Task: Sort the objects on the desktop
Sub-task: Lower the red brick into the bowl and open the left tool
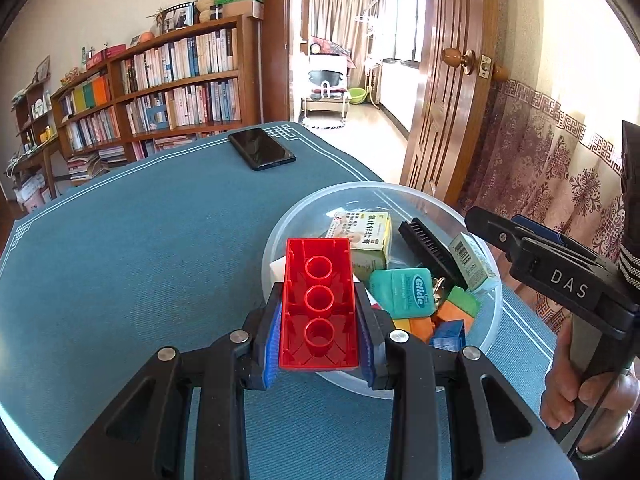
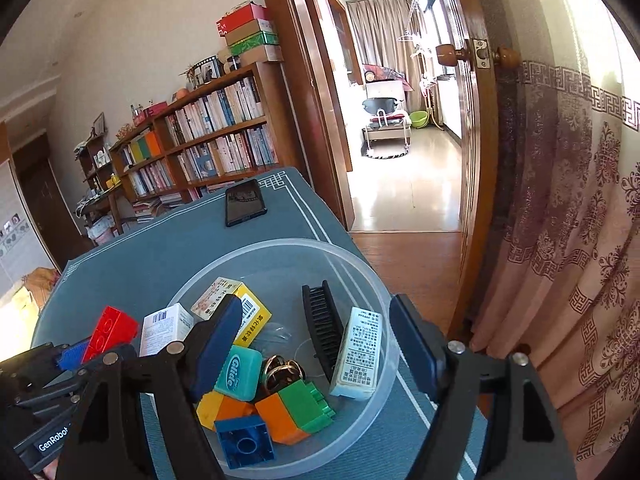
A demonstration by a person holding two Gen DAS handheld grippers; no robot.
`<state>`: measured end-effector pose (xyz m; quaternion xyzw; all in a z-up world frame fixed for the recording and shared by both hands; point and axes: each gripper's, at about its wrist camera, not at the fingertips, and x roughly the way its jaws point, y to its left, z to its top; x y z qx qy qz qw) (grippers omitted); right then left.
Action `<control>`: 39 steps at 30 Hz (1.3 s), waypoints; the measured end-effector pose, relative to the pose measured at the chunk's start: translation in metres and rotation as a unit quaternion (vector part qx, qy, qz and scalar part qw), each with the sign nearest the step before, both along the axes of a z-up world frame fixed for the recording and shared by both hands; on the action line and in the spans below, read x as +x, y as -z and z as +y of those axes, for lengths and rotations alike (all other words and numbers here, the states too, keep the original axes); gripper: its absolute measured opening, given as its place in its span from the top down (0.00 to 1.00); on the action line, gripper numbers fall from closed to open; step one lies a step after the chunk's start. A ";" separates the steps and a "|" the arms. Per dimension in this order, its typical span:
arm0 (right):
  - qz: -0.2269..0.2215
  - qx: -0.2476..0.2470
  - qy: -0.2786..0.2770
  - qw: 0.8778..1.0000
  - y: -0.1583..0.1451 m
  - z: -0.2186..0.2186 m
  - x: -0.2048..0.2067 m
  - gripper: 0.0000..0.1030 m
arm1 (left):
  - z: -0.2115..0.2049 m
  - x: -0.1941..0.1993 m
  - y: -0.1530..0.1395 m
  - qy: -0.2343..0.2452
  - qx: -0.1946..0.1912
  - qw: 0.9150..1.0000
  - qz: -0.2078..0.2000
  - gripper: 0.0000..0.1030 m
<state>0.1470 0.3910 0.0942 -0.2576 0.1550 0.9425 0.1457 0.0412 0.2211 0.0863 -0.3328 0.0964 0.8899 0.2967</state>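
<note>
Both pads of your left gripper (image 1: 320,320) clamped the red brick (image 1: 318,304) just above the bowl's (image 1: 280,232) near rim; your right gripper (image 2: 316,344) hung released over it.

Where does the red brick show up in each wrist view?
Left wrist: red brick at lower centre, clamped between the left gripper's fingers.
Right wrist: red brick at far left, beside the clear bowl.
Shared landmark: black phone on the table.

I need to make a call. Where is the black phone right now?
The black phone lies flat near the far edge of the blue table mat, beyond the clear plastic bowl and apart from it, in front of the bookshelf.
</note>
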 end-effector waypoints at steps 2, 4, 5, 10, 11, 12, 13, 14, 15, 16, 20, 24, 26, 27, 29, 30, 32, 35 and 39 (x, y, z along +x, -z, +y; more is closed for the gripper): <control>0.002 -0.003 0.005 1.000 -0.002 0.003 0.001 0.22 | 0.011 0.003 -0.002 0.015 0.001 1.000 0.005 0.67; 0.006 -0.008 0.011 1.000 -0.005 0.007 0.001 0.22 | 0.023 0.005 -0.004 0.030 0.002 0.999 0.009 0.67; 0.009 -0.010 0.015 1.000 -0.006 0.009 0.002 0.22 | 0.028 0.005 -0.004 0.037 0.003 0.999 0.010 0.67; 0.018 -0.028 0.045 0.998 -0.009 0.026 0.007 0.22 | 0.050 0.001 -0.002 0.066 0.010 0.998 0.005 0.67; 0.019 -0.031 0.052 0.998 -0.009 0.030 0.008 0.22 | 0.054 0.000 -0.001 0.069 0.010 0.998 0.003 0.67; 0.020 -0.034 0.058 0.998 -0.009 0.033 0.008 0.22 | 0.057 -0.002 0.001 0.075 0.010 0.997 0.001 0.67; 0.020 -0.036 0.063 0.997 -0.008 0.035 0.009 0.22 | 0.060 -0.003 0.002 0.079 0.010 0.997 -0.002 0.67; 0.020 -0.037 0.066 0.997 -0.008 0.037 0.009 0.22 | 0.062 -0.004 0.004 0.082 0.009 0.997 -0.002 0.67; 0.020 -0.038 0.068 0.997 -0.007 0.038 0.009 0.22 | 0.064 -0.004 0.006 0.082 0.008 0.997 -0.002 0.67; 0.019 -0.038 0.070 0.997 -0.007 0.039 0.009 0.22 | 0.066 -0.004 0.007 0.085 0.006 0.996 -0.003 0.67; 0.012 -0.030 0.064 0.997 -0.003 0.034 0.004 0.22 | 0.073 -0.008 0.012 0.098 -0.001 0.995 -0.008 0.67; 0.006 -0.028 0.056 0.998 0.001 0.029 0.001 0.22 | 0.073 -0.008 0.015 0.089 -0.016 0.996 0.004 0.33; 0.005 -0.029 0.055 0.998 0.002 0.029 0.000 0.21 | 0.068 -0.007 0.011 0.086 -0.007 0.996 0.014 0.31; 0.005 -0.030 0.056 0.998 0.002 0.030 0.000 0.21 | 0.065 -0.007 0.010 0.086 -0.004 0.996 0.014 0.31; 0.005 -0.033 0.059 0.998 0.003 0.031 0.001 0.21 | 0.059 -0.008 0.006 0.080 0.001 0.997 0.015 0.31; 0.005 -0.035 0.059 0.998 0.003 0.031 0.001 0.21 | 0.056 -0.009 0.004 0.074 0.005 0.997 0.016 0.31; 0.005 -0.037 0.060 0.997 0.002 0.032 0.002 0.21 | 0.047 -0.010 0.001 0.061 0.014 0.998 0.016 0.31; 0.006 -0.038 0.059 0.998 0.001 0.030 0.002 0.20 | 0.032 -0.011 -0.003 0.040 0.028 0.999 0.012 0.30; 0.006 -0.041 0.049 0.998 0.000 0.026 0.001 0.15 | 0.014 -0.006 -0.010 0.008 0.032 0.999 0.032 0.29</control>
